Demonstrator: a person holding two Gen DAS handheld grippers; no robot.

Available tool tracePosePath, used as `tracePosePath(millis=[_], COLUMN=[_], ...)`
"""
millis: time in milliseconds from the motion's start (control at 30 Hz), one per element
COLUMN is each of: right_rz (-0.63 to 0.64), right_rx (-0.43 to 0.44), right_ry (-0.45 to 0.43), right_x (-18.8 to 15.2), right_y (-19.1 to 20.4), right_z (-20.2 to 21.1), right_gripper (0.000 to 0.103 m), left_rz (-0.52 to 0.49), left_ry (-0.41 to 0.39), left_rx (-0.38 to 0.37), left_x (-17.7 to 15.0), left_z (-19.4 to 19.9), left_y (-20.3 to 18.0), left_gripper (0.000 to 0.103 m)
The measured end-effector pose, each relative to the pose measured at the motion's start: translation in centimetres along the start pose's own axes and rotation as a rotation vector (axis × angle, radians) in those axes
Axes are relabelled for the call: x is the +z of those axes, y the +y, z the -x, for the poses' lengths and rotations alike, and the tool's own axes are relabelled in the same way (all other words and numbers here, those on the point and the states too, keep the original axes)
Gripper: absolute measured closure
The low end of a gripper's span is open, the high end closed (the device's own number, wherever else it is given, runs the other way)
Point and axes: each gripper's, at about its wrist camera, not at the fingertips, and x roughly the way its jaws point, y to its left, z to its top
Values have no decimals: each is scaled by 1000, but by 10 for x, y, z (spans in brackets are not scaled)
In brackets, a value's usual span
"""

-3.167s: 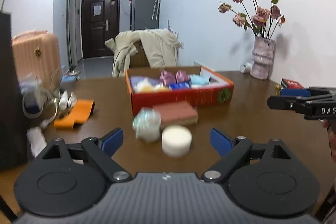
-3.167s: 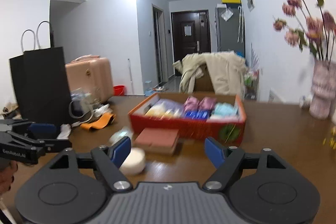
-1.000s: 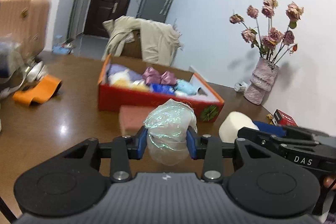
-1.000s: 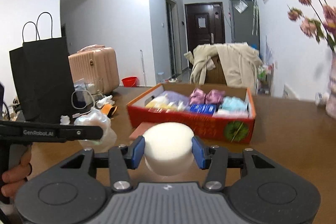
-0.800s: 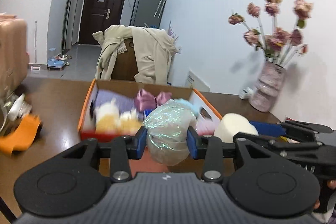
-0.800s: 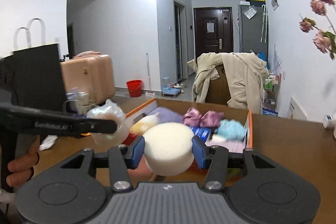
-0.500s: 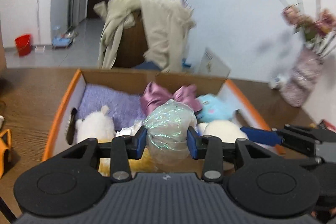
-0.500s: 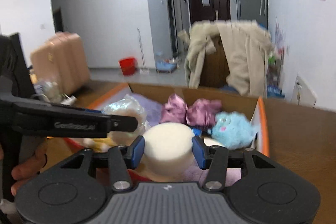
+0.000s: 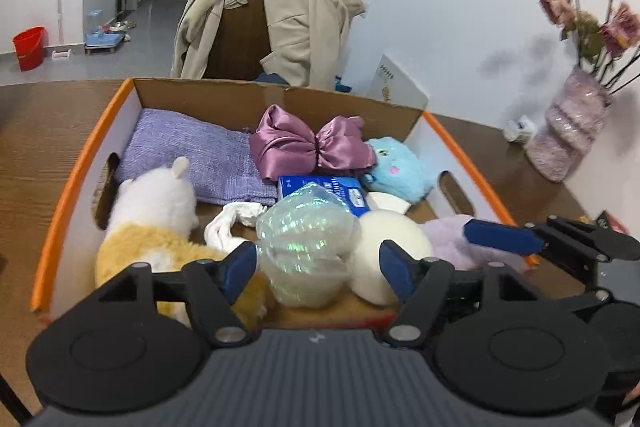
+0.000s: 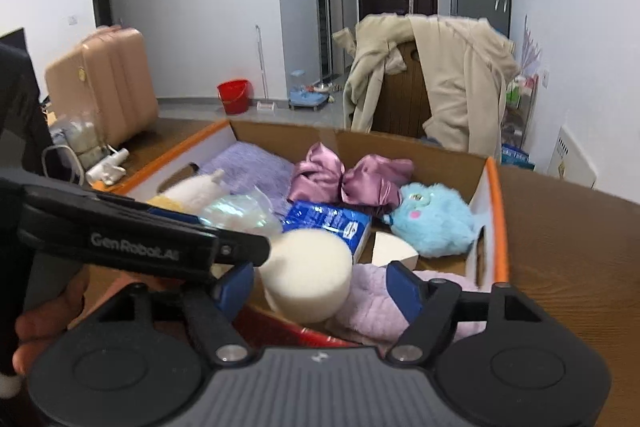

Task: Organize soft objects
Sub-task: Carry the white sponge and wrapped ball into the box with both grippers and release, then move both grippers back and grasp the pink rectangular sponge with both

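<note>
Both grippers had been carried from the open table to a spot over the near part of the orange-rimmed box (image 9: 72,183) since the earlier frames, and the grips that had been clamped on their loads were being let go. The left gripper (image 9: 318,269) was seen with its jaws opening — its blue pads stood clear of the iridescent plastic bundle (image 9: 306,247), which sat between them, low in the box beside the white-and-yellow plush (image 9: 152,219). The right gripper (image 10: 320,287) was likewise opening; the white foam puck (image 10: 306,273) lay between its pads without being pressed, just over the near wall, against a pale lilac fluffy item (image 10: 368,301).

It was judged that both objects were being delivered together, and that the remaining step would be a withdrawal of both tools without dragging anything out.

The puck — a short cylinder — was tilted, its flat round face turned up and slightly away from the right wrist camera, so its short axis ran roughly upward. No clear long axis could be read from the bundle; it was seen as a rounded lump, slightly taller than wide in the left wrist view.
</note>
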Motion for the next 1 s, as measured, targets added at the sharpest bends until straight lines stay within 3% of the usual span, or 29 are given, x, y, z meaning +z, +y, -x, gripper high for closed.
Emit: tracePosePath(millis=[200, 333, 567, 767, 1000], right_rz=[1, -6, -20, -99, -210], right_rx=[-46, -68, -106, -75, -51], right_ry=[-97, -189, -295, -301, -195], right_x=[11, 16, -3, -56, -138], right_y=[7, 18, 58, 93, 120], right_z=[66, 116, 186, 214, 210], right_gripper=[26, 20, 17, 14, 14], left_rz=[-41, -64, -120, -74, -39], left_ry=[-114, -220, -345, -333, -245], left_rx=[15, 31, 77, 74, 93], left_x=[-6, -15, -69, -145, -212], left_z=[78, 141, 229, 266, 274], left_y=[-2, 1, 13, 29, 43], left_gripper=[31, 24, 16, 14, 11])
